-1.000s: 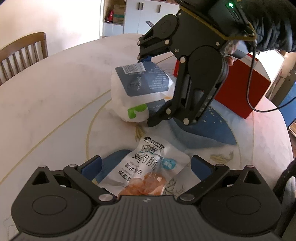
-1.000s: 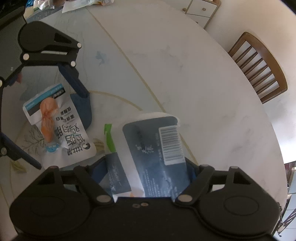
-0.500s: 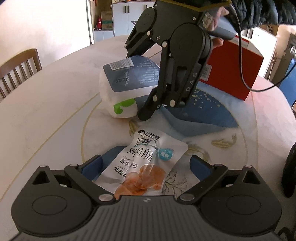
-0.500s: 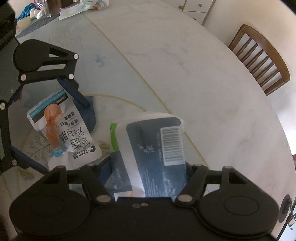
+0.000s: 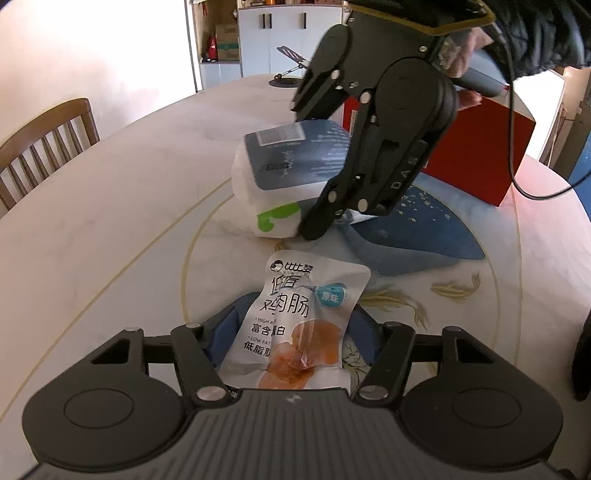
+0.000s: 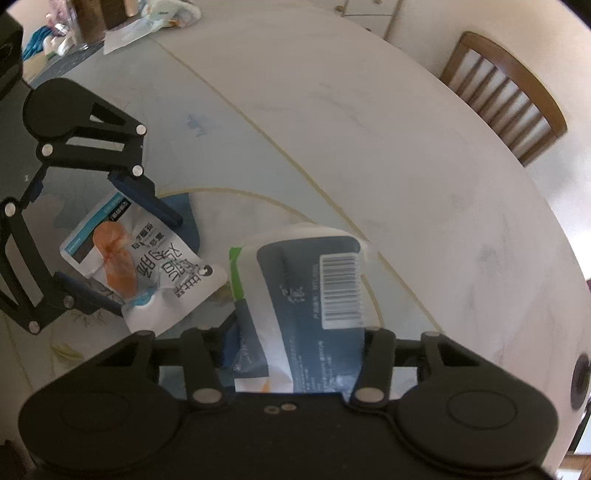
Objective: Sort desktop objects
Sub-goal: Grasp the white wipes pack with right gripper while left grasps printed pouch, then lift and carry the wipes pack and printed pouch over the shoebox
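A white snack pouch [image 5: 301, 314] with an orange picture lies on the round marble table [image 5: 110, 221]. My left gripper [image 5: 291, 328] straddles it; its jaws are closing and the blue pads [image 5: 227, 326] touch both edges, so the pouch buckles. In the right wrist view the pouch [image 6: 140, 258] looks crumpled between those fingers. A white tissue pack [image 6: 310, 288] with a dark blue label and a barcode sits just behind. My right gripper [image 6: 303, 328] points steeply down over it, jaws closing and squeezing its sides. The tissue pack [image 5: 288, 166] rests on the table.
A red box [image 5: 480, 155] stands behind the right gripper. A wooden chair [image 5: 48, 147] is at the table's far left edge. Loose clutter [image 6: 110, 26] lies at the far end of the table. A dark-sleeved hand [image 5: 535, 33] holds the right gripper.
Both pairs of jaws have narrowed: the left onto the snack pouch, which now buckles, the right onto the tissue pack. Neither hand has shifted much.
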The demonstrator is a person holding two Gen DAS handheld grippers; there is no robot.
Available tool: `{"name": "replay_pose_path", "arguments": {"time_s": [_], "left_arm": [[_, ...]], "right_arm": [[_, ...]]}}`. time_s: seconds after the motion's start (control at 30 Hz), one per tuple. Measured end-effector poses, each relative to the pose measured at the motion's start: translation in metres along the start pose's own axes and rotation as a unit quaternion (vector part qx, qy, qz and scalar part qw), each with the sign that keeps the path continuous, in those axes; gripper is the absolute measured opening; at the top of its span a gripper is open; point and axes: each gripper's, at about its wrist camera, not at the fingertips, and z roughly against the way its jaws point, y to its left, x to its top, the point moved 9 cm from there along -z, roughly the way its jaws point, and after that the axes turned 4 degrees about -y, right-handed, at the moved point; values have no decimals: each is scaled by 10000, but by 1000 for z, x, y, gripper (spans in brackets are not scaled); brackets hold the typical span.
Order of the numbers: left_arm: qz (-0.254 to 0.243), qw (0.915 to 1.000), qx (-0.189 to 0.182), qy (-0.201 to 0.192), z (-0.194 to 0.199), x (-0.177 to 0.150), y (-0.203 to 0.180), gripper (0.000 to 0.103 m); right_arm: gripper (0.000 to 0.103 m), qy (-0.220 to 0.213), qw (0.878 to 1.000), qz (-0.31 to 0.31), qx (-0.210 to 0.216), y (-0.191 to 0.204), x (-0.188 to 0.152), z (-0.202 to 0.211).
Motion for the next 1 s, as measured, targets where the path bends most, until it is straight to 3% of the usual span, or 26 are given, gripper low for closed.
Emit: {"name": "replay_pose_path", "arguments": {"time_s": [0.7,0.77,1.0], "left_arm": [[405,9991,99,42,8,6,0,59],[422,9990,103,38,10,6,-1,59],[442,9990,90,-2,20,10,-10,59]], "right_arm": [[44,27,9935,-1128,-148,7,-67,42],[44,9,9928,-1191,-145,9,-30,37],[44,-62,9905,-1365,-159,38,-42,66]]}}
